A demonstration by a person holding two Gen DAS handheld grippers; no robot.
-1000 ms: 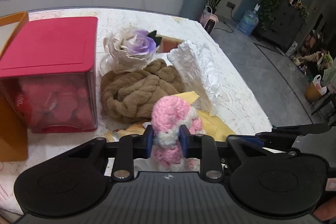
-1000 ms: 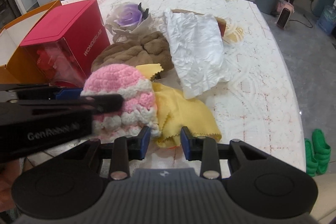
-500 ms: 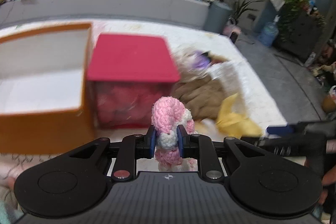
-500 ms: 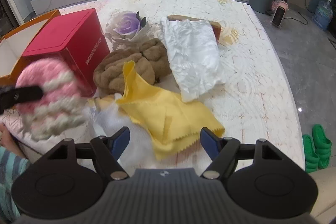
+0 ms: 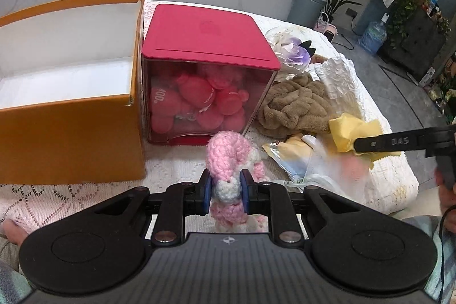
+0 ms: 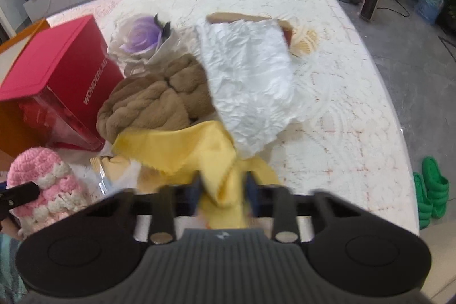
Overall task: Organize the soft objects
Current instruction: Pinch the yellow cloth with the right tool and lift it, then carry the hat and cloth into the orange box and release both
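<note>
Now the left claw pinches a knobbly crocheted hat — the right claw, just closed, grips limp yellow cloth.

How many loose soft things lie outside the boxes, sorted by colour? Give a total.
Pink and white: 1, knit hat
Yellow: 1, cloth
Brown: 1, towel
White: 1, crinkled sheet
Purple: 1, rose
Total: 5
</note>
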